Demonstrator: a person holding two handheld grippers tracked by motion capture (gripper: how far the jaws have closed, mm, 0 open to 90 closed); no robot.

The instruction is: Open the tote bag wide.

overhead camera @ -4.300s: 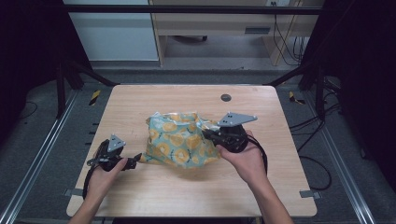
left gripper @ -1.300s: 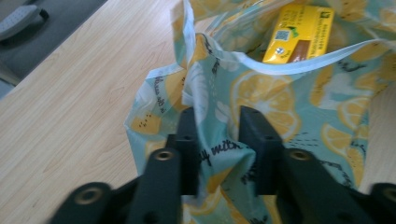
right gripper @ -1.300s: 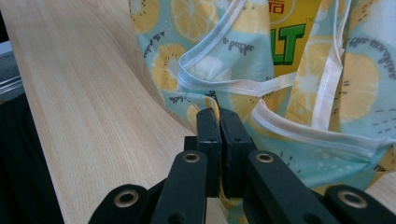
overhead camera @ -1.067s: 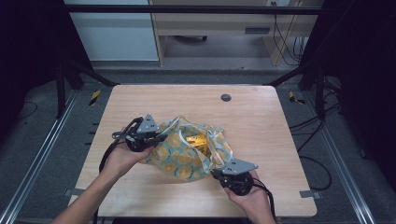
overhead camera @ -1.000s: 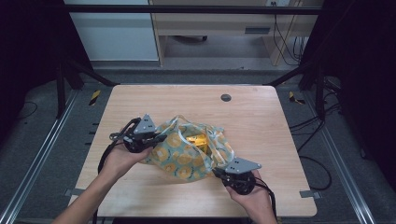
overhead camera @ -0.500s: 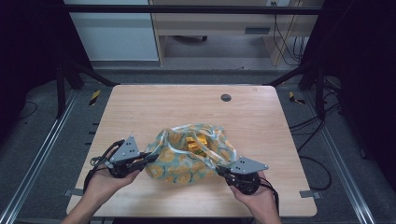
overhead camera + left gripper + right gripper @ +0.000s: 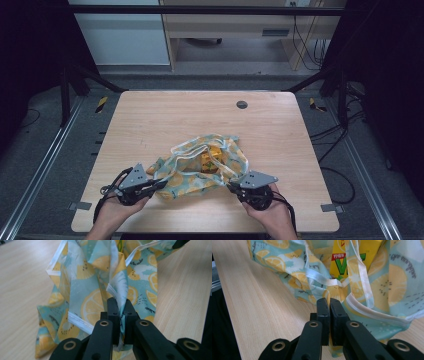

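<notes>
The left gripper's (image 7: 119, 315) fingers are clamped on a fold of the lemon-print cloth bag (image 7: 200, 167), and the right gripper's (image 7: 329, 307) fingers pinch its trimmed edge at the opposite side. The bag lies crumpled on the desk (image 7: 165, 115) near its front edge, between both grippers. A yellow drink carton (image 7: 352, 257) shows inside its open mouth.

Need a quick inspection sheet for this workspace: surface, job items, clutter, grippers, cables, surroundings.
Surface: light wooden table, a round dark grommet near the far edge.
Job's things: lemon-print fabric bag lying crumpled, mouth open; yellow drink carton inside.
Clutter: nothing seen.
Grippers: left gripper shut on the bag's fabric edge; right gripper shut on the bag's opposite edge.
Cables: one trails from each gripper; more cables on the floor at right.
Surroundings: grey floor, metal rails, a cabinet beyond.
</notes>
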